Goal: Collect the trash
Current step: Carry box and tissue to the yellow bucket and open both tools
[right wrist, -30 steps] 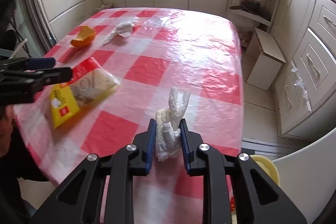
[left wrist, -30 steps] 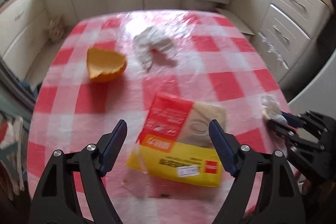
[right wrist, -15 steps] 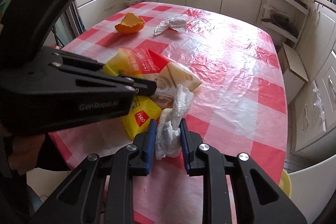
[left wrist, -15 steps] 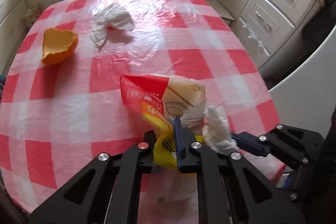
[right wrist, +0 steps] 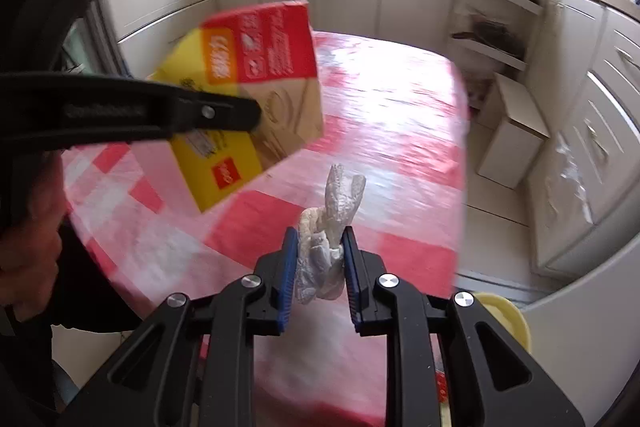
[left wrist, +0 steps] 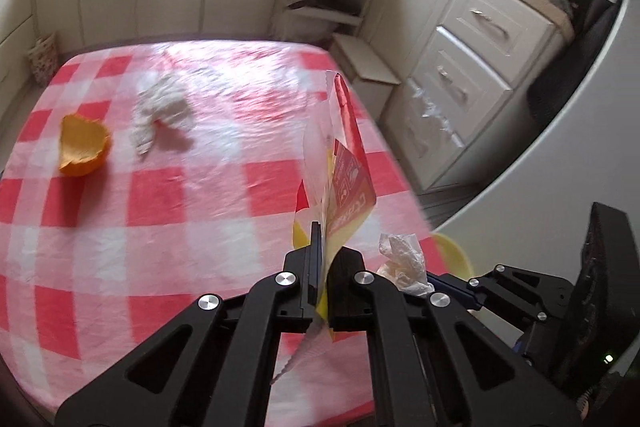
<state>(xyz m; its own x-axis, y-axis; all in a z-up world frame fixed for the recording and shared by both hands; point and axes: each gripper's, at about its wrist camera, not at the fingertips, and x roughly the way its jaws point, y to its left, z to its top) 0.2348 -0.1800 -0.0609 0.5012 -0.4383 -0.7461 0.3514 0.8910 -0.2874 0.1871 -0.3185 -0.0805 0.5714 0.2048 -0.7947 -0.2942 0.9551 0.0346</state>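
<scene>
My left gripper (left wrist: 325, 251) is shut on a red and yellow food wrapper (left wrist: 344, 163) and holds it edge-on above the table; the wrapper also shows in the right wrist view (right wrist: 256, 95), lifted off the cloth. My right gripper (right wrist: 320, 247) is shut on a crumpled white tissue wad (right wrist: 328, 247), seen beside the left gripper in the left wrist view (left wrist: 402, 261). An orange peel (left wrist: 82, 145) and a crumpled white napkin (left wrist: 160, 111) lie on the far left of the red-checked table (left wrist: 180, 195).
A yellow bin rim (right wrist: 504, 315) sits on the floor below the table's right edge, also in the left wrist view (left wrist: 452, 255). White cabinets and drawers (left wrist: 460, 67) line the right side. A small cardboard box (right wrist: 508, 131) stands on the floor.
The left gripper closed on the wrapper and lifted it off the table, turning it upright. Both grippers moved toward the table's right edge, the right one still holding the tissue.
</scene>
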